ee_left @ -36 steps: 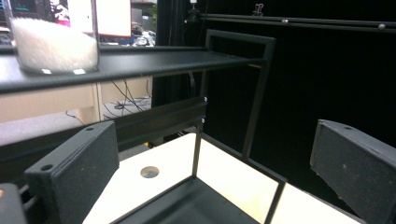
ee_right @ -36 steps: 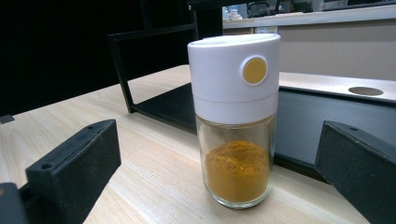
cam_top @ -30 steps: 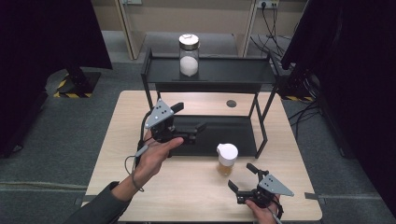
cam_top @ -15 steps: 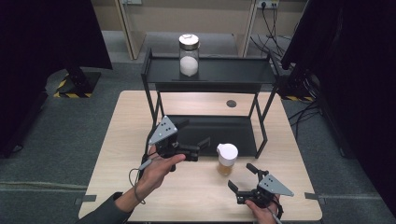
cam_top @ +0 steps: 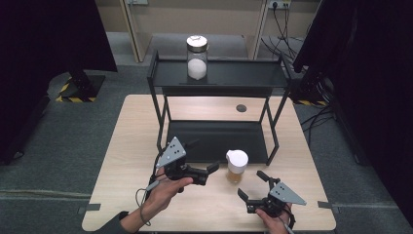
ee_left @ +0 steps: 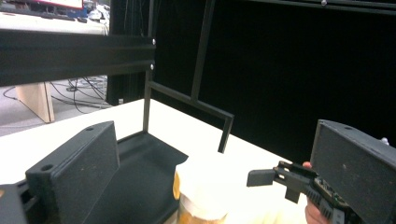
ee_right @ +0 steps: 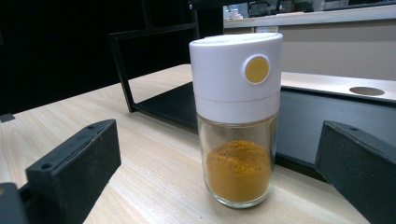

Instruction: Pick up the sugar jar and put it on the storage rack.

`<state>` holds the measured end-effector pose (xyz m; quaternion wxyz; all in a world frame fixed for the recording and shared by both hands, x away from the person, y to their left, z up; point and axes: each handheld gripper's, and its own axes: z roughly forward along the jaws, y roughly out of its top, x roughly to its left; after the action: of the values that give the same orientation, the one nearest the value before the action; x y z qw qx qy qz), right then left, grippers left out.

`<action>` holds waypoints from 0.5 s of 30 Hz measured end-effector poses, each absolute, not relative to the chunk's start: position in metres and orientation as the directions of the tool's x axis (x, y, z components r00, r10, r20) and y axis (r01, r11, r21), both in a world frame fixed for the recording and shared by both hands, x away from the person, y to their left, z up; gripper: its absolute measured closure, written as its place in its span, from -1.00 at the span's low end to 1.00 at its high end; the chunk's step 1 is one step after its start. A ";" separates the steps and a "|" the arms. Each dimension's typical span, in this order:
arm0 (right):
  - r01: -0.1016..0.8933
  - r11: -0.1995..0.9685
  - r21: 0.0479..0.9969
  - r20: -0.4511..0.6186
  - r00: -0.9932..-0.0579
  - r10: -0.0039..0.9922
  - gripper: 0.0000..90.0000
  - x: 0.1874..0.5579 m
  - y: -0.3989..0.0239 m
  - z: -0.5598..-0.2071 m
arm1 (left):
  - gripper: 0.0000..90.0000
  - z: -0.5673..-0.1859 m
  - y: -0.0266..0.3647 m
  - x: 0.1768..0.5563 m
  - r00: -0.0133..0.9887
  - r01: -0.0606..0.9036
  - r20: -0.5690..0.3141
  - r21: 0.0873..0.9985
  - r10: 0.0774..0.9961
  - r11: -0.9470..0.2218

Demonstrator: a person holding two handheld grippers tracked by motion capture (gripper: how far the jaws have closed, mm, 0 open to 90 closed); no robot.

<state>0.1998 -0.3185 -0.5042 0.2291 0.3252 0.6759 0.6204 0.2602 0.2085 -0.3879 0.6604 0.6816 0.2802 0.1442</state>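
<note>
A glass spice jar with a white lid and orange powder stands on the wooden table, just in front of the black rack's lower shelf. My left gripper is open, its jaws pointing right at the jar from a short gap. In the left gripper view the jar sits low between the open left gripper. My right gripper rests open near the front edge, aimed at the jar. The right gripper view has the jar upright a little ahead of the open right gripper.
A two-tier black rack stands at the back of the table. A glass jar of white powder sits on its top shelf. A round hole lies in the tabletop behind the rack. The right gripper also appears in the left gripper view.
My left gripper has come down and toward the person, moving right to close in on the orange jar. The right gripper and the jar have stayed still.
</note>
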 end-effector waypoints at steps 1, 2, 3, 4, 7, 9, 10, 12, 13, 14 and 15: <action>0.155 0.019 0.988 0.093 -0.683 0.724 -0.99 0.200 -0.318 -0.504 | -0.99 -0.391 0.209 0.259 0.801 0.190 -0.172 0.981 0.574 0.028; 0.153 0.019 0.988 0.092 -0.683 0.724 -0.99 0.200 -0.319 -0.504 | -0.99 -0.394 0.210 0.259 0.800 0.192 -0.175 0.981 0.574 0.031; 0.153 0.019 0.988 0.092 -0.683 0.724 -0.99 0.200 -0.319 -0.504 | -0.99 -0.396 0.211 0.259 0.801 0.195 -0.178 0.980 0.571 0.032; 0.154 0.019 0.988 0.093 -0.683 0.724 -0.99 0.200 -0.319 -0.504 | -0.99 -0.399 0.212 0.258 0.801 0.197 -0.182 0.980 0.570 0.035; 0.154 0.020 0.988 0.092 -0.684 0.723 -0.99 0.200 -0.318 -0.504 | -0.99 -0.406 0.214 0.257 0.800 0.199 -0.183 0.979 0.572 0.035; 0.154 0.021 0.988 0.091 -0.684 0.724 -0.99 0.200 -0.318 -0.504 | -0.99 -0.412 0.216 0.256 0.802 0.205 -0.192 0.978 0.566 0.041; 0.155 0.020 0.988 0.092 -0.683 0.724 -0.99 0.200 -0.318 -0.504 | -0.99 -0.415 0.217 0.256 0.802 0.205 -0.193 0.978 0.566 0.042; 0.154 0.021 0.988 0.091 -0.684 0.724 -0.99 0.200 -0.318 -0.504 | -0.99 -0.420 0.218 0.254 0.804 0.201 -0.190 0.979 0.563 0.044; 0.151 0.021 0.988 0.089 -0.684 0.724 -0.99 0.200 -0.318 -0.504 | -0.99 -0.423 0.219 0.253 0.806 0.197 -0.187 0.979 0.562 0.043; 0.151 0.021 0.988 0.089 -0.683 0.725 -0.99 0.200 -0.318 -0.504 | -0.99 -0.426 0.220 0.252 0.807 0.193 -0.183 0.980 0.562 0.042; 0.151 0.020 0.988 0.089 -0.683 0.725 -0.99 0.200 -0.319 -0.504 | -0.99 -0.429 0.221 0.252 0.806 0.192 -0.182 0.980 0.563 0.041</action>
<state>0.1996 -0.3187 -0.5042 0.2312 0.3238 0.6758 0.6205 0.2516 0.2205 -0.4290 0.6657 0.6781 0.2785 0.1393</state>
